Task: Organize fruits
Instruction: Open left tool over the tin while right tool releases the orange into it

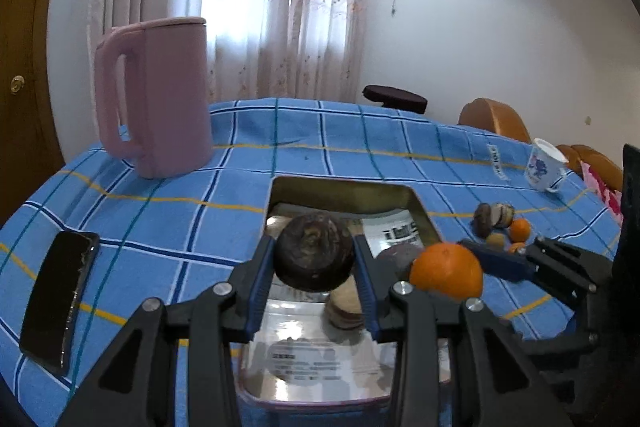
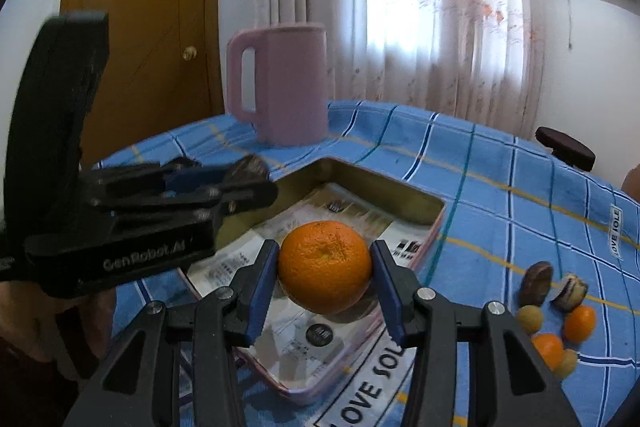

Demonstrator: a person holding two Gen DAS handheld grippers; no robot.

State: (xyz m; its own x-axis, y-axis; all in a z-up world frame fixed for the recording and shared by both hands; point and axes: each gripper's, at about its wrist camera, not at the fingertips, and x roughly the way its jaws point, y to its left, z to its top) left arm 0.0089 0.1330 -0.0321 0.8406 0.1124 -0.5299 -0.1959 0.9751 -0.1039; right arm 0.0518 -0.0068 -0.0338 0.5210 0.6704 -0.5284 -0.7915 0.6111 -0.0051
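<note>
Both fruits hang over the tray (image 2: 434, 215), so the main risk is a drop from height. The dark brown fruit (image 1: 314, 253) is round and hard-looking, pinched only at its widest part by the left gripper (image 1: 314, 267); I judge that a small twist could let it roll out and bounce off the metal tray onto the blue checked counter (image 1: 180, 227). The orange (image 2: 325, 267), clamped between the jaws of the right gripper (image 2: 325, 281), is softer and could be bruised if squeezed harder. The two tools also sit close together: in the right wrist view the left one crosses the near left side just above the tray, so a collision could knock either fruit loose.

Both tools point forward and somewhat downward toward the tray, the left one over its near half, the right one near its right rim. Smaller fruits (image 2: 560, 315) lie in a cluster on the counter to the right of the tray, well apart from the pink jug (image 1: 160, 99) at the far left.
</note>
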